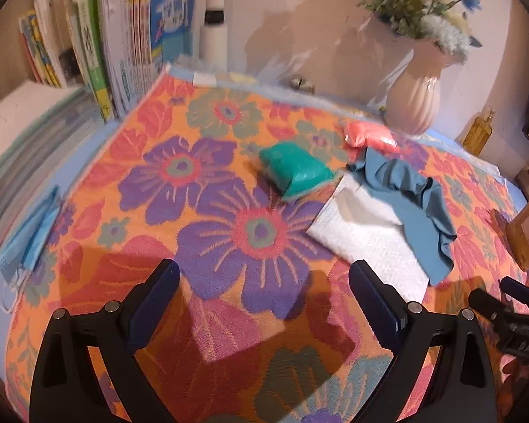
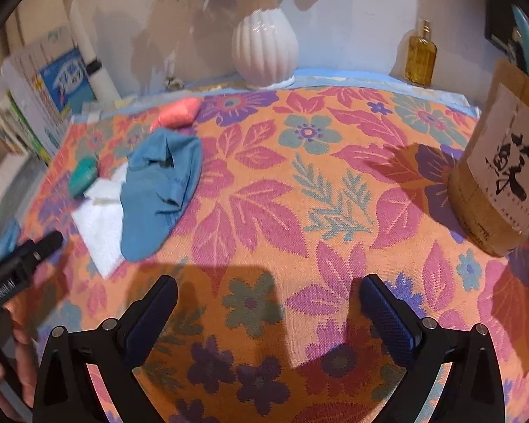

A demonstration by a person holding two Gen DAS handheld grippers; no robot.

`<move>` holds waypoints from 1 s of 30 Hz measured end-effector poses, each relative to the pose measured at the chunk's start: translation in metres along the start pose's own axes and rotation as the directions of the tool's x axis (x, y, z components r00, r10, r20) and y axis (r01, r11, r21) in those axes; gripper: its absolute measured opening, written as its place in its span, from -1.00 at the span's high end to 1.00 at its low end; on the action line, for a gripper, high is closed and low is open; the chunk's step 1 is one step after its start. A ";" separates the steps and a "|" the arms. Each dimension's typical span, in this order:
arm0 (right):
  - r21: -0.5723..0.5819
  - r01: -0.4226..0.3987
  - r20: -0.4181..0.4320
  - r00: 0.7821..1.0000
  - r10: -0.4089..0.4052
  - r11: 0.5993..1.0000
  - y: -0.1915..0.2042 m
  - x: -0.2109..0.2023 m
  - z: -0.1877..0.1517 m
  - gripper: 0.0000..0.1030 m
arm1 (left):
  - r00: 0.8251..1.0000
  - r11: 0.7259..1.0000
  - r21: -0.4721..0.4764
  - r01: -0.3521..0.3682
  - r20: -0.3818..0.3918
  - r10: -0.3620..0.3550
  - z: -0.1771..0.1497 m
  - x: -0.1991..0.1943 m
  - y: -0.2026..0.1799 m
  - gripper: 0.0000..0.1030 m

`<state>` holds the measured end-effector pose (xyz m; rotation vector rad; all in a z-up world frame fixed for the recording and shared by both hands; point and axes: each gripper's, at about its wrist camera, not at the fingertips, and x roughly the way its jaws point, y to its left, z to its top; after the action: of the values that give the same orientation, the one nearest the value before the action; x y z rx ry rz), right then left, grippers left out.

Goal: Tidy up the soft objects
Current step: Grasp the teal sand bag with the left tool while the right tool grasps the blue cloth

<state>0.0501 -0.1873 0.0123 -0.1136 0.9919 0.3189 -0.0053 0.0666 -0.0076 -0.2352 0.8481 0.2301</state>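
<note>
Vase [image 1: 414, 102] w/ flowers [image 1: 426, 10]; left gripper [image 1: 264, 299] & right gripper [image 2: 268, 310] both wide open, empty. Face mask [image 1: 28, 232] clear only in left cam.

Blue cloth [image 2: 158, 190] overlaps white towel [image 2: 100, 225]; right gripper [image 2: 268, 303] jaws apart.

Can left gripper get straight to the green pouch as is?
Probably yes. The left gripper is open and empty, and only bare floral cloth lies between it and the green pouch. The white towel sits to the pouch's right, off that line.

Warm indoor light, hard shadows, motion blur, fisheye-warped edges.
</note>
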 end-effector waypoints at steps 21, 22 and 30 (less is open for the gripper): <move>-0.043 -0.118 -0.009 0.993 0.118 0.992 0.033 0.045 0.094 -0.39 | 0.988 0.983 -0.103 0.150 -0.006 -0.152 0.072 0.054 0.004 -0.88; -0.030 -0.118 -0.015 0.993 0.118 0.993 0.034 0.053 0.096 -0.39 | 0.988 0.984 -0.090 0.152 -0.001 -0.152 0.071 0.052 0.001 -0.88; -0.106 0.048 0.109 0.993 -0.036 0.993 0.057 0.046 0.087 0.49 | 0.995 0.994 0.050 0.099 -0.001 -0.099 0.071 0.056 -0.026 -0.81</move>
<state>0.1252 -0.1023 0.0242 -0.2143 0.8645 0.3369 0.0886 0.0693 -0.0021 -0.2291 0.8370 0.1163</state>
